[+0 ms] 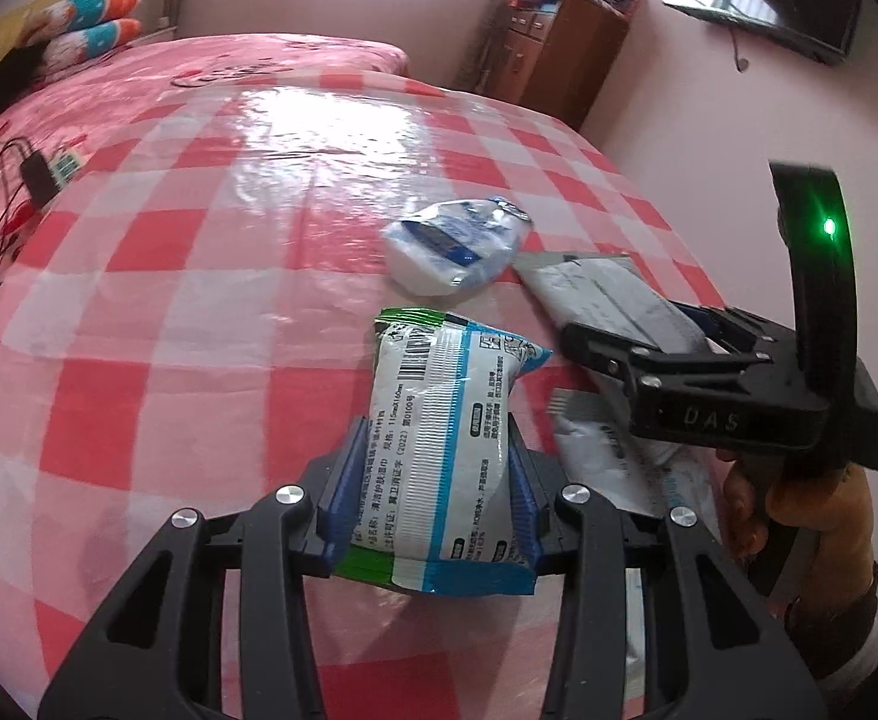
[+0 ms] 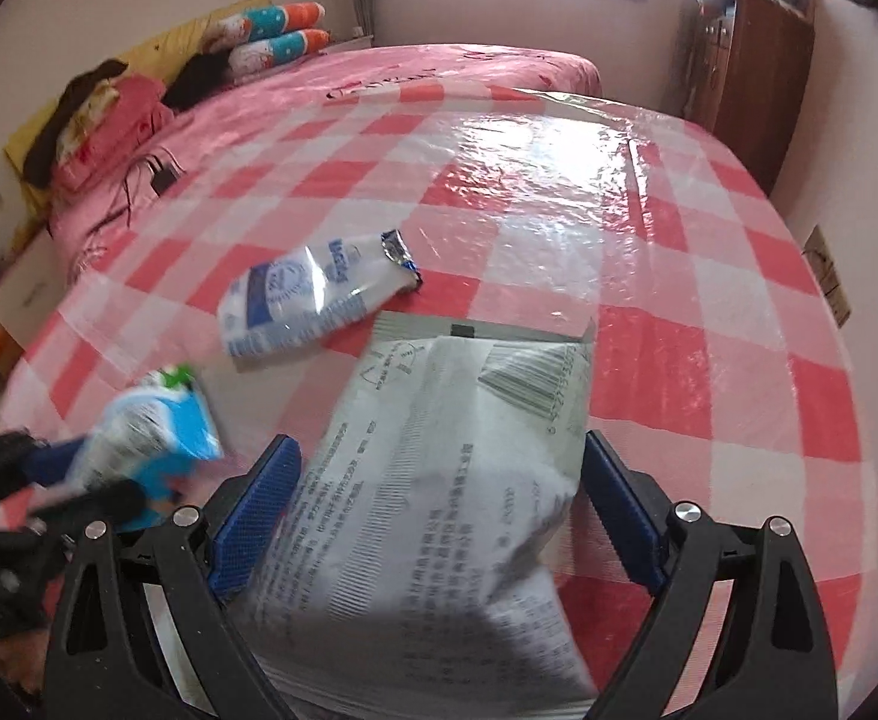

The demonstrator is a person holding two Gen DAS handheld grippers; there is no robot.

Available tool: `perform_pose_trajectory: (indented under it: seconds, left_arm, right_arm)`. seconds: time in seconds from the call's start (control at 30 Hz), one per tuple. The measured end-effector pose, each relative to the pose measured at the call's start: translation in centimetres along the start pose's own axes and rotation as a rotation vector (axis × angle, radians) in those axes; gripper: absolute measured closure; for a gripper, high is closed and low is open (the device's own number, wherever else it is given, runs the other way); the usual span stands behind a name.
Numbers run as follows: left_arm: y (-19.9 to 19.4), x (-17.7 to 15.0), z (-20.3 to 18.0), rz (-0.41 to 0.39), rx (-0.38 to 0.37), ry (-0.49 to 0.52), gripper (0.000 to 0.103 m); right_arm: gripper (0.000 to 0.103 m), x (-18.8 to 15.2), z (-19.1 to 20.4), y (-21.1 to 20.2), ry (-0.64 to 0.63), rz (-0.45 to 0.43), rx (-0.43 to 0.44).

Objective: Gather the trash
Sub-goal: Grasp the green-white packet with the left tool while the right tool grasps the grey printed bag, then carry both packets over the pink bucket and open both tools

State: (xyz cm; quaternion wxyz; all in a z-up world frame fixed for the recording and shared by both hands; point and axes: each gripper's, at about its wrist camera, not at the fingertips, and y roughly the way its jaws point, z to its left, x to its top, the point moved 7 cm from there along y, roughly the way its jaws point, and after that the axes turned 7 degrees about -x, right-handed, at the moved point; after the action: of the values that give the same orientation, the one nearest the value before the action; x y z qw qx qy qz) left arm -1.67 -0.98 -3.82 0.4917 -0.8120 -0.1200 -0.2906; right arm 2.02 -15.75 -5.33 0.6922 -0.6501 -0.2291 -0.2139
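My left gripper (image 1: 433, 486) is shut on a white, blue and green wipes packet (image 1: 439, 432), held above the checked table. It shows blurred at the left of the right wrist view (image 2: 151, 444). My right gripper (image 2: 439, 510) is shut on a large grey-white printed bag (image 2: 439, 510), which also shows in the left wrist view (image 1: 601, 294) at the right. A crumpled white and blue wrapper (image 1: 457, 246) lies on the table beyond both grippers; it also shows in the right wrist view (image 2: 313, 294).
The table has a glossy red and white checked cloth (image 1: 199, 300). A pink bed (image 1: 199, 72) with pillows and a charger lies behind it. A wooden cabinet (image 1: 559, 54) stands at the back right, with folded blankets on top.
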Motion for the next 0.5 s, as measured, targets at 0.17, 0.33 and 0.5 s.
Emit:
perform_pose_trajectory:
  seconds: [0.17, 0.33, 0.5]
  left_arm:
    - [-0.8, -0.3, 1.1, -0.014, -0.003, -0.037, 0.059]
    - [-1.6, -0.9, 1.8, -0.023, -0.020, -0.063, 0.059]
    - [-2.4, -1.4, 2.7, -0.035, -0.048, -0.105, 0.059]
  right_arm:
    - [0.018, 0.0, -0.5, 0.1, -0.002, 0.007, -0.025]
    - [0.030, -0.1, -0.7, -0.3, -0.003, -0.010, -0.034]
    - [0.035, -0.2, -1.1, -0.7, 0.027, -0.026, -0.008]
